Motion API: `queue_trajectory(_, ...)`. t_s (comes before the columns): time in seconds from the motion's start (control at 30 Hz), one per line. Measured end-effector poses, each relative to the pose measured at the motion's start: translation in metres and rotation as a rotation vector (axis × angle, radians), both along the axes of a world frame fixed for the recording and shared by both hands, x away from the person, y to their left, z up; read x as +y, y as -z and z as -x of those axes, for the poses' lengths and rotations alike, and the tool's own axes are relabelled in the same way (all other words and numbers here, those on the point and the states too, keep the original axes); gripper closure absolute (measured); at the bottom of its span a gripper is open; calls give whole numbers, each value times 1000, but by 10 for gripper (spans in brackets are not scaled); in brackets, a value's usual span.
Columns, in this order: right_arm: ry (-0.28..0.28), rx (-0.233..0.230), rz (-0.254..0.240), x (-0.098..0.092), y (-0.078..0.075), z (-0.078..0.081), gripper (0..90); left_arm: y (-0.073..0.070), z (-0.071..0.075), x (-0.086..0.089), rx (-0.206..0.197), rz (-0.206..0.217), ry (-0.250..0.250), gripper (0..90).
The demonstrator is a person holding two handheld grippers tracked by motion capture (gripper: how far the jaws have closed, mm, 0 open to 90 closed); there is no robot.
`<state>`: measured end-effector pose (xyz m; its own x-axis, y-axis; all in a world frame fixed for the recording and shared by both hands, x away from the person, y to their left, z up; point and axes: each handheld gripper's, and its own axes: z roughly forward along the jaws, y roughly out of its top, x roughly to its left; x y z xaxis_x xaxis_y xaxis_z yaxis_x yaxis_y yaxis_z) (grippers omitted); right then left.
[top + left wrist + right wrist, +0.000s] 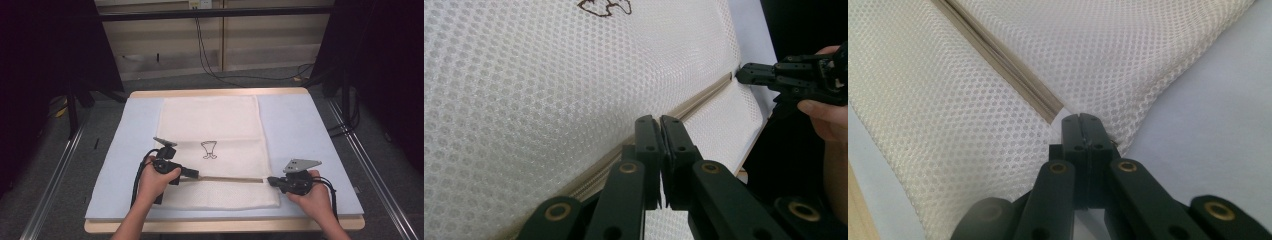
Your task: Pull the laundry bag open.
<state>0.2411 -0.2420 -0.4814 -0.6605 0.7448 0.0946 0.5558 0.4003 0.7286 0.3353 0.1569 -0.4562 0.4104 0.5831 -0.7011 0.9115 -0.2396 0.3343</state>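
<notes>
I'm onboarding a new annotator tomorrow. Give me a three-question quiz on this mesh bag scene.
1. True or false: the white mesh laundry bag lies flat on the pale blue mat.
2. What runs across the bag between the left gripper and the right gripper?
A) a rope
B) a beige zipper
C) a ruler
3. How do both grippers' jaws stand?

Key:
1. True.
2. B, the beige zipper. The right gripper sits at its end by the bag's edge, the left one farther along it.
3. Shut; whether they pinch the zipper or fabric cannot be told.
</notes>
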Motion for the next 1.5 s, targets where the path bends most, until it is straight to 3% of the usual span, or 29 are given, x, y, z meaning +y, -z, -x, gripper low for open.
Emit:
queue_trajectory(0.37,-1,0,2,0,0,0,900,-2,1,6,-13,9,-9,874)
queue_trajectory(0.8,-3,2,-1,0,0,0,900,-3,1,10,5,21,-27,874)
queue_trajectory(0.87,-3,3,-1,0,0,0,900,-3,1,12,-8,-4,-24,875)
queue_trajectory(1.07,-5,5,0,0,0,-1,900,-4,1,16,0,20,-42,874)
queue_trajectory(1.23,-6,3,0,0,0,-1,900,-4,1,17,4,16,-35,874)
queue_trajectory(1.27,-5,3,0,0,0,-1,900,-4,1,18,-11,-2,-36,874)
queue_trajectory(1.4,-6,2,4,0,0,-1,900,-5,1,22,5,23,-54,875)
queue_trajectory(1.5,-6,5,7,0,-1,-1,900,-5,2,24,2,18,-56,874)
